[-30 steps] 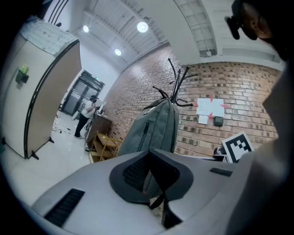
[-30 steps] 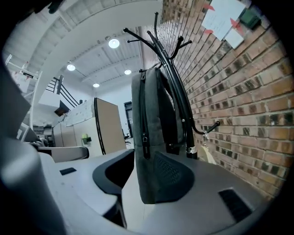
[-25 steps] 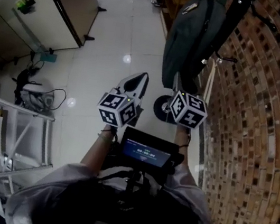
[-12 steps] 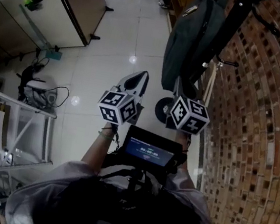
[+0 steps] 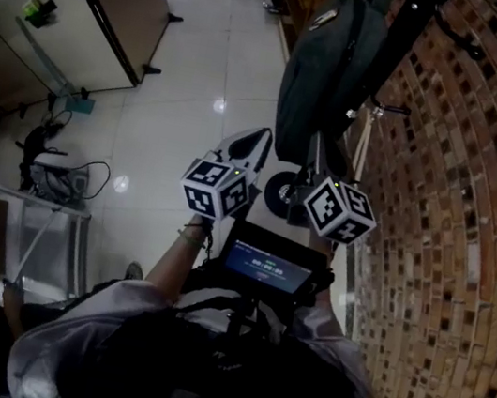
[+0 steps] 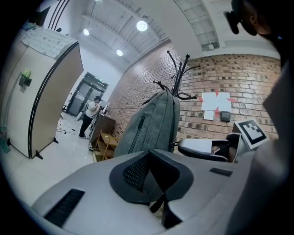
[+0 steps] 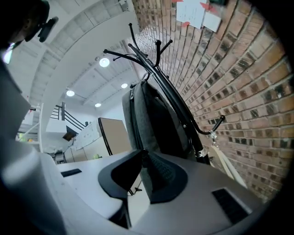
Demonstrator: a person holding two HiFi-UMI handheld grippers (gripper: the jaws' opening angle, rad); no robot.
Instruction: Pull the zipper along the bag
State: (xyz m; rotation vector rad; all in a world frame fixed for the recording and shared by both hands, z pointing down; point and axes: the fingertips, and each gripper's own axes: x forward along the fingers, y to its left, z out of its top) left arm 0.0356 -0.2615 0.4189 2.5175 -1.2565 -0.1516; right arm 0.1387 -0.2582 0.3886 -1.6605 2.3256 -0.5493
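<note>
1. Closest to the camera, seen from the head view, a small lit screen (image 5: pixel 265 268) sits at the person's chest, with both forearms reaching forward above it.
2. Just past the screen, each gripper carries a cube with square black-and-white markers: the left cube (image 5: pixel 217 188) and the right cube (image 5: pixel 340 209) sit side by side, apart.
3. The left gripper (image 6: pixel 148 152) points level over the white tiled floor (image 5: pixel 178 114). Its fingers are pressed together at the tips with nothing between them, short of the bag.
4. The right gripper (image 7: pixel 142 152) points level at the bag's lower edge. Its fingers have just been closing and now clamp together at the bottom end of the zipper (image 7: pixel 132 114); the pull tab is too small to make out.
5. The bag (image 5: pixel 325 64) is a grey backpack hanging upright, directly ahead of both grippers.
6. It hangs from a black coat stand (image 7: pixel 156 73) beside a red brick wall (image 5: pixel 453 229).
7. Further off, to the left, stands a beige partition panel (image 5: pixel 102 5). In the left gripper view, a low wooden shelf (image 6: pixel 103 142) stands against the wall and a person (image 6: pixel 92 114) stands in the distance.
</note>
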